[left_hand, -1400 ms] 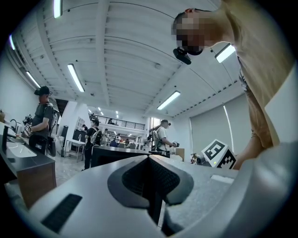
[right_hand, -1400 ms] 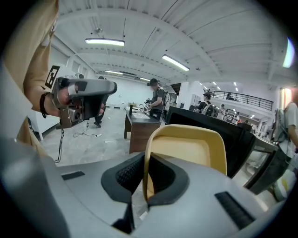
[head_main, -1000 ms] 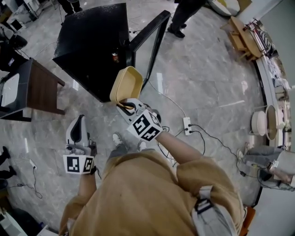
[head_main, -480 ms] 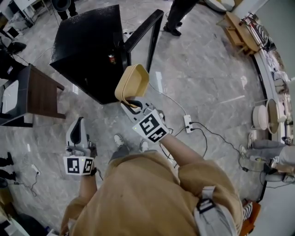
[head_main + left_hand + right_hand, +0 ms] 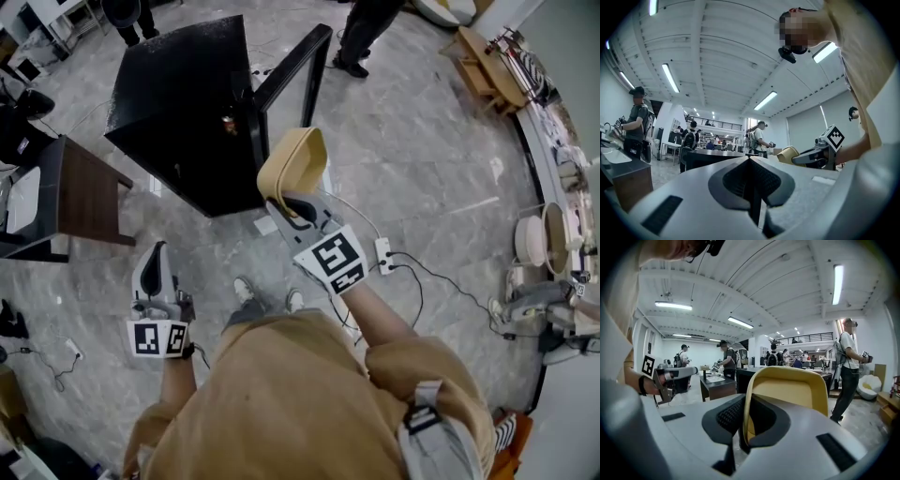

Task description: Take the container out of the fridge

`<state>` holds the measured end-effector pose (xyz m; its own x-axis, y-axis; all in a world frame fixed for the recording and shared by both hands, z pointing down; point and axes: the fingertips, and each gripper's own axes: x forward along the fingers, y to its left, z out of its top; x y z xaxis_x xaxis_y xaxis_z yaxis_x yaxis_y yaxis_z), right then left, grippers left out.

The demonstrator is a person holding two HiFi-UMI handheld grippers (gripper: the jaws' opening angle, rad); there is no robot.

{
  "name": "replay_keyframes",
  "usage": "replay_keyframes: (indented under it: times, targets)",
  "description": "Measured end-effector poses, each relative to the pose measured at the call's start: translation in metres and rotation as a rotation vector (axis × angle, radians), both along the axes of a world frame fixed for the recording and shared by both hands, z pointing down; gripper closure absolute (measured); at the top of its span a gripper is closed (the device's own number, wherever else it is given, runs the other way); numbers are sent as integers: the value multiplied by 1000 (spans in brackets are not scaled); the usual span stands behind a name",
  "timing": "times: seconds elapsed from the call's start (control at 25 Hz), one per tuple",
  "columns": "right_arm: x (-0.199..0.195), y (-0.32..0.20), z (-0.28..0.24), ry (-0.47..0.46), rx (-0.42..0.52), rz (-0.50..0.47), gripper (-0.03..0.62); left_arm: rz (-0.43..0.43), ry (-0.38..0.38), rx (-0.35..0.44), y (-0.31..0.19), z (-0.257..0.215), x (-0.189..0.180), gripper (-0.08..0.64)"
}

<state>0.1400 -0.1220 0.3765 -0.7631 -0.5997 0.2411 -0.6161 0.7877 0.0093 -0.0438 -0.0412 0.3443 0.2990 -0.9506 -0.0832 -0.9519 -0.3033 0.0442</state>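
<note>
Grey marble floor (image 5: 431,159) spreads under everything, with a black fridge (image 5: 178,103) standing on it, its door (image 5: 292,67) swung open. The yellow container (image 5: 293,159) is outside the fridge, held in the air just in front of the open door and tipped up on its edge. The right gripper (image 5: 287,201) has its jaws clamped on one side wall of the container; in the right gripper view (image 5: 743,427) that wall runs straight up between the two pads and the hollow inside (image 5: 794,392) faces the camera. The left gripper (image 5: 155,258) hangs well apart from it, low at the person's left side, jaws pressed together with nothing between them (plain in the left gripper view (image 5: 751,187)). A brown side table (image 5: 84,192) stands left of the fridge, and a white power strip (image 5: 382,255) lies on the floor near the person's right forearm
</note>
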Motion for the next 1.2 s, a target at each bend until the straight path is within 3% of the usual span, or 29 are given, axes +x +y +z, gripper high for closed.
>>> replay_keyframes:
  times: [0.72,1.2]
  targets:
    - [87,-23,-34,-85,1,239,578,-63,-8,22,-10,-15,-26,558]
    - [125,-19,-73,-106,113,323,578,-83,-18,49,-12,-30,-35,558]
